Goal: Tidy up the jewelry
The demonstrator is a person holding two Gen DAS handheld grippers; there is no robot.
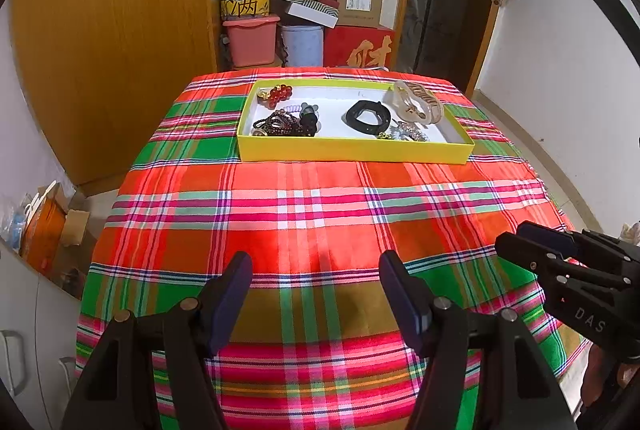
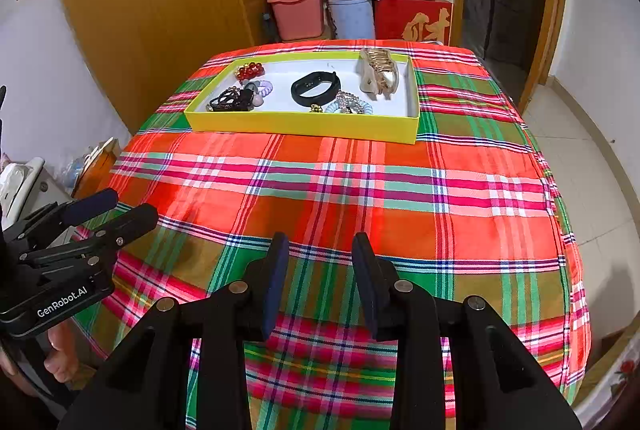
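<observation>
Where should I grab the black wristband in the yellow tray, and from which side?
Take the black wristband from above, pinching one side of its loop. It lies flat in the yellow tray, and its open middle leaves room for one finger inside; the tray's walls block a sideways approach.

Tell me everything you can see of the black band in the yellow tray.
The black band is a matte, rubbery-looking wrist strap closed into an oval loop, with one thicker, wider section. It lies on the white floor of the yellow tray, about mid-tray. Beside it on the right is a pile of beaded pieces near the tray's front wall; contact is unclear. The beige hair claw lies apart at the right end. Neither gripper is near it.
</observation>
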